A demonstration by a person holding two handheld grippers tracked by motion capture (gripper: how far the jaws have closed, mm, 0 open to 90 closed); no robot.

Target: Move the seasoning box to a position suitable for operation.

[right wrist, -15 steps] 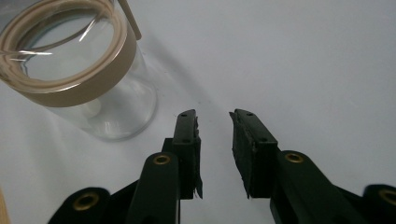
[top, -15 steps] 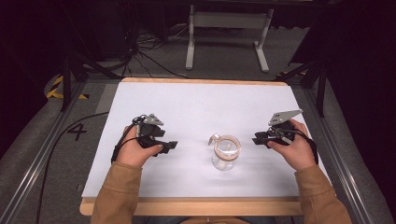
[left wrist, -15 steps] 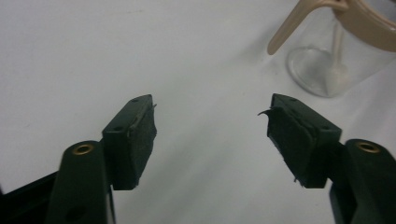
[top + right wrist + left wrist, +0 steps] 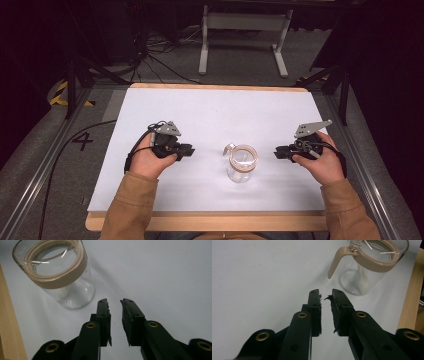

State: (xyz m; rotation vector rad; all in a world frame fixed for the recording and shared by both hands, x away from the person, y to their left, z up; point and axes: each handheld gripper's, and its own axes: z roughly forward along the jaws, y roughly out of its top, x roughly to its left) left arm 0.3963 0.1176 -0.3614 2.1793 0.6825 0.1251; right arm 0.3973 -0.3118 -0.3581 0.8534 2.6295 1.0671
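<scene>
A clear glass jar [image 4: 241,162] with a tan collar and a small tan handle stands upright on the white table [image 4: 215,110], near the front centre. My left gripper [image 4: 189,150] lies to its left and points at it, a short way off. My right gripper [image 4: 277,152] faces it from the right, also apart from it. In the left gripper view the jar [image 4: 372,262] is ahead and to the right of the left gripper [image 4: 325,293]. In the right gripper view the jar [image 4: 57,272] is ahead and to the left of the right gripper [image 4: 114,301]. Both pairs of jaws stand a narrow gap apart with nothing between them.
The white sheet lies on a wooden tabletop whose front edge [image 4: 200,220] shows near the person's sleeves. Beyond the table a grey metal stand [image 4: 245,30] and cables sit on the floor. A "4" mark [image 4: 82,141] is on the floor at the left.
</scene>
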